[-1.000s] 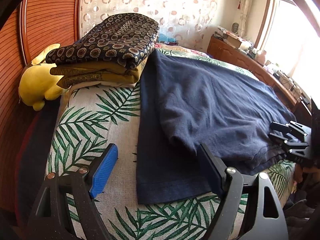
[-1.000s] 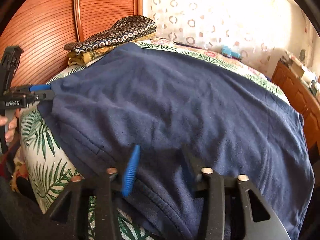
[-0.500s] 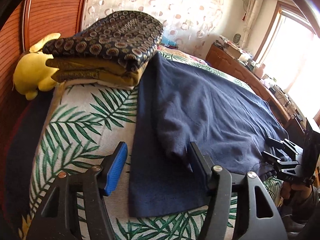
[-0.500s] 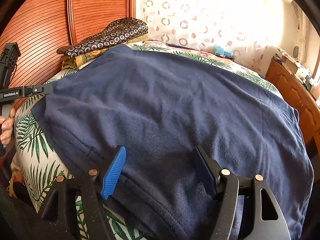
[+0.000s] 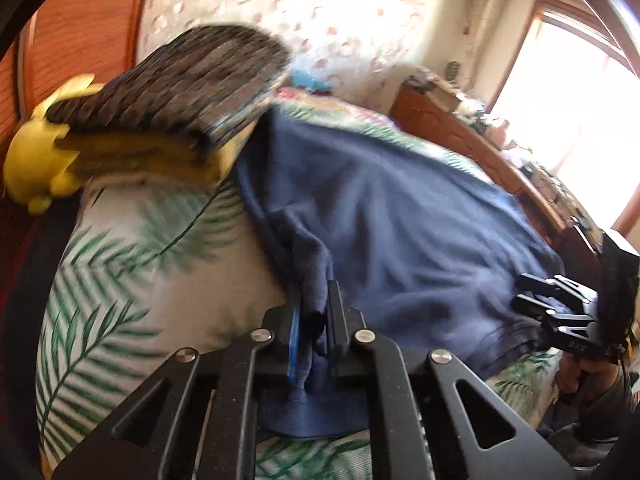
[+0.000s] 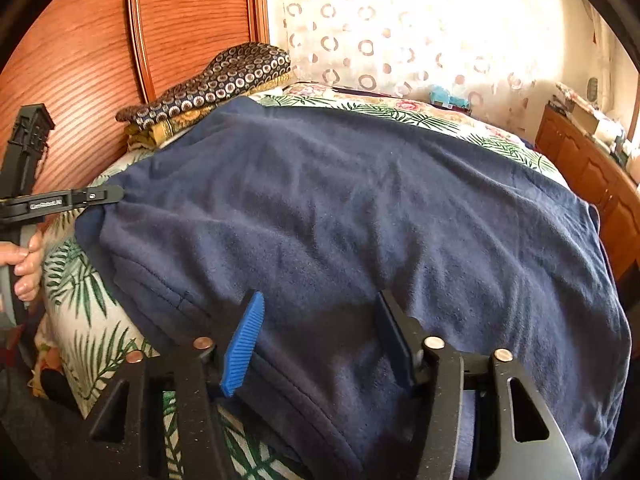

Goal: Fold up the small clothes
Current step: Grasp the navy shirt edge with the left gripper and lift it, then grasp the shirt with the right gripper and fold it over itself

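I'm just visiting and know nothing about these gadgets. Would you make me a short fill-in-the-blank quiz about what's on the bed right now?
1. The left hand-held gripper is pinching a fold of the ____ garment.
2. The right hand-held gripper has its jaws apart, closing over the same garment, and one of its pads is coloured ____.
3. Behind the stack of folded clothes peeks a ____ plush toy.
4. The bedsheet is printed with green ____.

Missing words: navy blue; blue; yellow; leaves

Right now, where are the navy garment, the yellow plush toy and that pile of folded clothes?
navy garment (image 6: 360,216): right wrist view, middle of its spread cloth.
yellow plush toy (image 5: 30,160): left wrist view, its body.
pile of folded clothes (image 6: 224,80): right wrist view, patterned top piece.
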Action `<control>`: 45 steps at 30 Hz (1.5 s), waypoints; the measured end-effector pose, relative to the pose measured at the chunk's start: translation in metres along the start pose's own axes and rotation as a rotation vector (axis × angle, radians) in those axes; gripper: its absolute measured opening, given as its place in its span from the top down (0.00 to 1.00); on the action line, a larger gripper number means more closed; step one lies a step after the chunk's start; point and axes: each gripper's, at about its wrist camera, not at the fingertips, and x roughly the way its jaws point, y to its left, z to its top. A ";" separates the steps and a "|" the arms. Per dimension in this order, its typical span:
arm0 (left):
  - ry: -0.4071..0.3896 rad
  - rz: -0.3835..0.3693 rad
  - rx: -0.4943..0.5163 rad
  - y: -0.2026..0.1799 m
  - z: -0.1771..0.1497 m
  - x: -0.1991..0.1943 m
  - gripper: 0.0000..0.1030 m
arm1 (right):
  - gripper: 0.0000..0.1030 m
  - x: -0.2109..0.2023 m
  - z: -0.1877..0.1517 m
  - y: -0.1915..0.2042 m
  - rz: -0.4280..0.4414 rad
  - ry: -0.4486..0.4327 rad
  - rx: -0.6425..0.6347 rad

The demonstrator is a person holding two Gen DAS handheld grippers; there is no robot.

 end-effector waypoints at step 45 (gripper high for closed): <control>0.031 -0.215 0.359 -0.186 0.053 0.049 0.57 | 0.48 -0.097 -0.030 -0.074 -0.111 -0.097 0.183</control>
